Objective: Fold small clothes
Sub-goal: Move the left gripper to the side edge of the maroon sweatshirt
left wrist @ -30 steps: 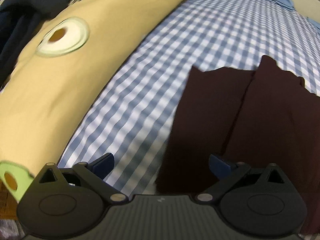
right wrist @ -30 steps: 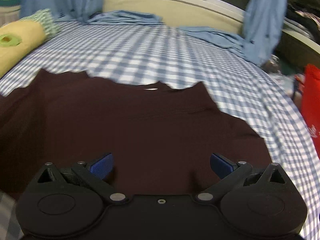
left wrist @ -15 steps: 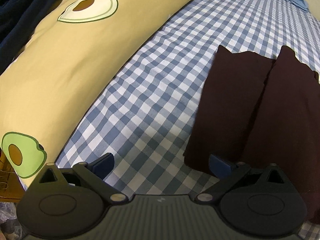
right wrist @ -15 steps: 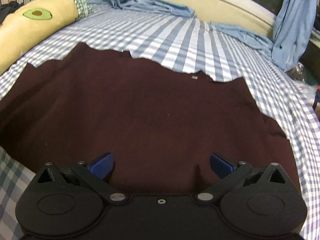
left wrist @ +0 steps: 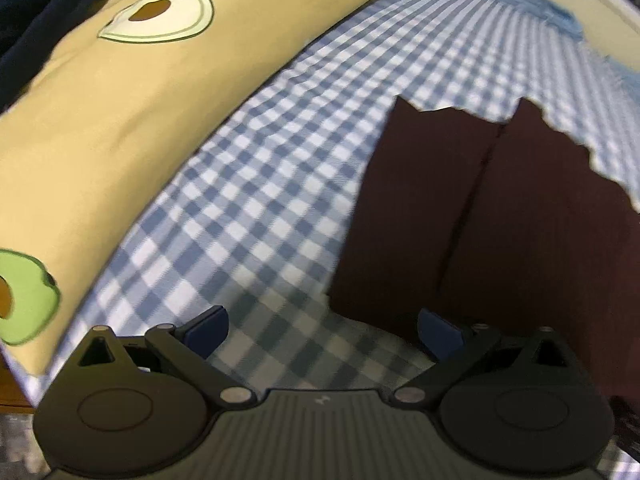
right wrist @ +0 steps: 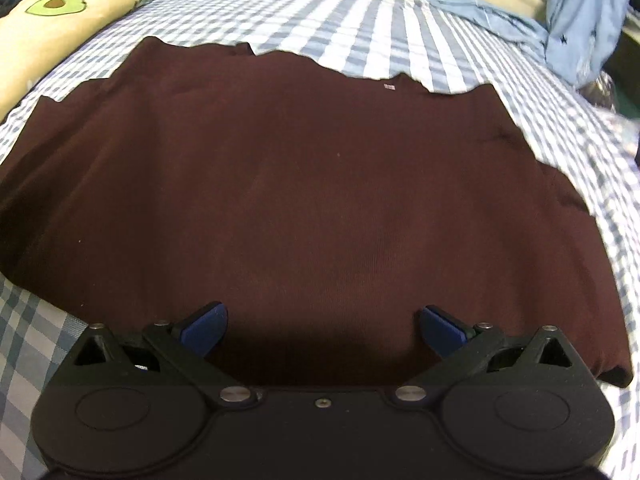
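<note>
Across the blue-and-white checked bedsheet (left wrist: 256, 208), both wide-open grippers, left (left wrist: 322, 330) and right (right wrist: 322, 328), have drawn nearer the flat dark maroon garment (right wrist: 312, 200) (nothing gripped yet), so folding looks imminent.

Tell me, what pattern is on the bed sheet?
Blue and white checks on the bed sheet, clearest in the left wrist view.
</note>
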{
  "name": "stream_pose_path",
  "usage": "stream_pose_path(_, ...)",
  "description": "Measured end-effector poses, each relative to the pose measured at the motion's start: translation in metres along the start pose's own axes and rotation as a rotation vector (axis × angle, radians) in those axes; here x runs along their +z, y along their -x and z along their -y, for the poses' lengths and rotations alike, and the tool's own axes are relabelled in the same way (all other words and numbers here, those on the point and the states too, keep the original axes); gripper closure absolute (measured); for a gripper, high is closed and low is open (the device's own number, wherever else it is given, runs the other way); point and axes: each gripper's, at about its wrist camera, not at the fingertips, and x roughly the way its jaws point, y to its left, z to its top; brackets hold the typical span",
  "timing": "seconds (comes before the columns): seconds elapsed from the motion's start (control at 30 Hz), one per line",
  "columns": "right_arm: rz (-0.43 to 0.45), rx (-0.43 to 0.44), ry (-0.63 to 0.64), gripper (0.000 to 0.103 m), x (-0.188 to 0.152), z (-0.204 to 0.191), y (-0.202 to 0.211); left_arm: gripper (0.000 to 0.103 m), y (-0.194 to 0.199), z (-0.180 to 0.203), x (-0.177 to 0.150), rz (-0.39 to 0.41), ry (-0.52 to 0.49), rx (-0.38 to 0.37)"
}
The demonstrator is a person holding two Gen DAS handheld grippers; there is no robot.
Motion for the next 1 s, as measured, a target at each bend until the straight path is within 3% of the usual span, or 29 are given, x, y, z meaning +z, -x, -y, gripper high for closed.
stream_pose_path(0.1, 0.007, 0.011, -0.037, 0.0, -0.005, 0.002, -0.004, 0.001, 0.003, 0.001, -0.011, 0.011, 0.023, -0.077)
stream_pose_path(0.23, 0.056, 0.023, -0.053, 0.001, -0.017, 0.004, -0.002, 0.001, -0.011, 0.008, -0.015, -0.036, 0.05, -0.152)
stream_pose_path(0.53, 0.054, 0.029, -0.098, 0.0, -0.018, 0.006, -0.001, 0.001, -0.061, 0.018, -0.005, -0.142, 0.182, -0.19)
stream_pose_path(0.63, 0.054, 0.018, -0.1, 0.0, -0.017, 0.004, -0.001, 0.002, -0.06, 0.02, -0.005, -0.111, 0.198, -0.188)
stream_pose_path(0.7, 0.058, 0.014, -0.103, 0.0, -0.019, 0.004, -0.001, 0.011, -0.057, 0.023, -0.006, -0.077, 0.181, -0.199)
stream_pose_path(0.83, 0.073, 0.006, -0.107, 0.0, -0.022, 0.002, 0.0, 0.042, -0.054, 0.032, -0.006, -0.053, 0.13, -0.231)
stream_pose_path(1.0, 0.076, -0.009, -0.109, 0.0, -0.023, 0.0, 0.001, 0.058, -0.053, 0.032, -0.006, -0.039, 0.162, -0.236)
